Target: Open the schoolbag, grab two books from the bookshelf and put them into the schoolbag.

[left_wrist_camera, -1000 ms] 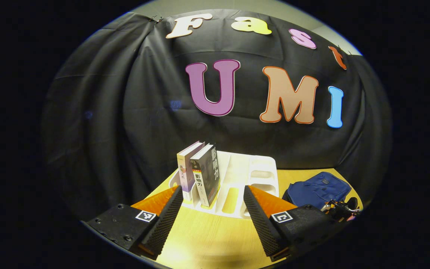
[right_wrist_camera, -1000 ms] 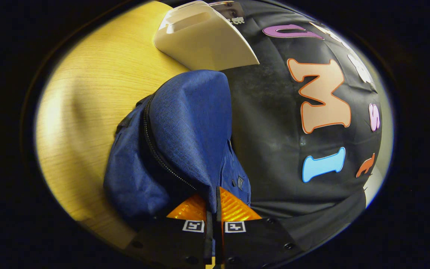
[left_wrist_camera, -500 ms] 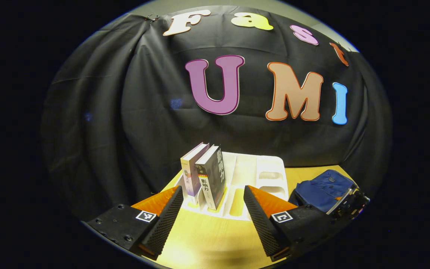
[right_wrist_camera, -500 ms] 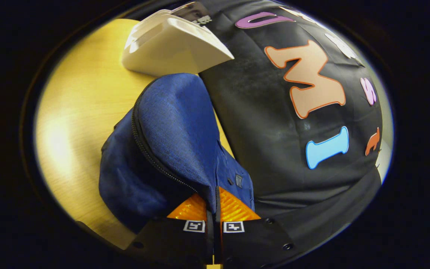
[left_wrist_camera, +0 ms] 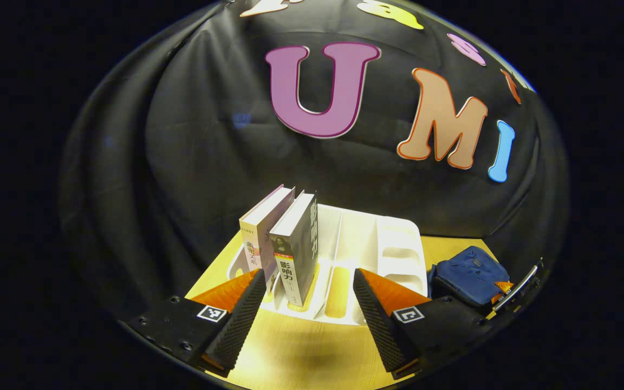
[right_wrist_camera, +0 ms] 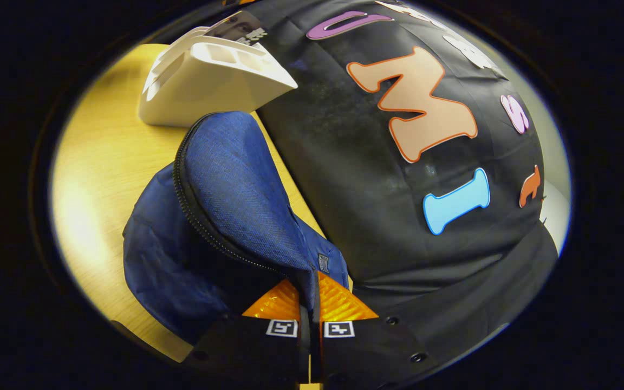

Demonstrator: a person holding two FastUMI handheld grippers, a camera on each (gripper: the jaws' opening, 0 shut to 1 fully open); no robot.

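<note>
In the left gripper view, two books stand upright in the left slots of a white bookshelf (left_wrist_camera: 393, 244): a dark-covered book (left_wrist_camera: 297, 249) and a pale book (left_wrist_camera: 259, 238) to its left. My left gripper (left_wrist_camera: 307, 281) is open just in front of them, the dark book roughly between its fingers. The blue schoolbag (left_wrist_camera: 469, 273) lies right of the shelf. In the right gripper view, my right gripper (right_wrist_camera: 310, 295) is shut on the schoolbag's flap (right_wrist_camera: 236, 184), holding it lifted; the zipper is undone and the dark opening gapes below.
The wooden table (right_wrist_camera: 101, 179) carries the white bookshelf (right_wrist_camera: 203, 81) beyond the schoolbag. The black cloth wall stands close behind both. Bare table lies between my left gripper's fingers and the shelf.
My left gripper has moved closer to the books, which now look larger. My right gripper keeps hold of the flap; the bag and shelf have shifted left in its view.
</note>
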